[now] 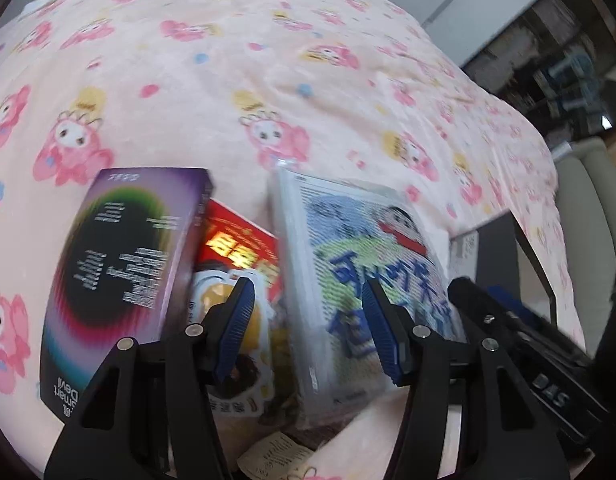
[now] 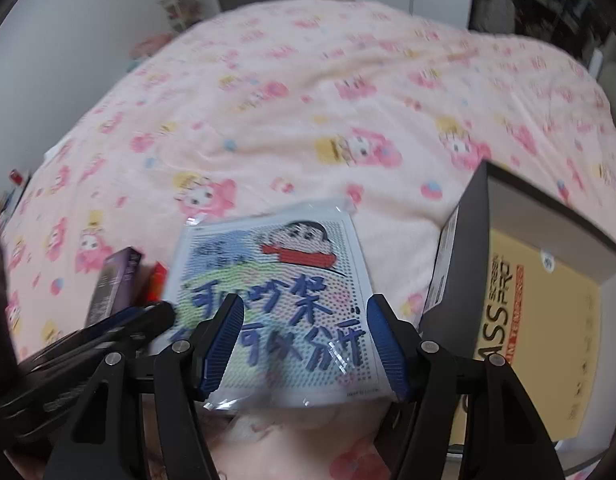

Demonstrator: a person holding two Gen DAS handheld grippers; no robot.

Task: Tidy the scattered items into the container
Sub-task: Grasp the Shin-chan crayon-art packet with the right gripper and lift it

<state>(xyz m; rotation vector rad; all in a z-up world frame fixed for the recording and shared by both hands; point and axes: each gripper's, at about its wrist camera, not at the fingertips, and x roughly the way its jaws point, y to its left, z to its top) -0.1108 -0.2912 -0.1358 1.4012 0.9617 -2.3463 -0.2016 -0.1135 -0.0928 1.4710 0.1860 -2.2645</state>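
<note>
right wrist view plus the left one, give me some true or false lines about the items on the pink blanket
1. The clear-wrapped cartoon picture pack lies between the right gripper's open blue pads. True.
2. The dark open box stands left of that pack. False: it stands to its right.
3. The purple rectangular box overlaps the red snack packet. True.
4. The left gripper is clamped on the purple box. False: it is open, holding nothing.
</note>
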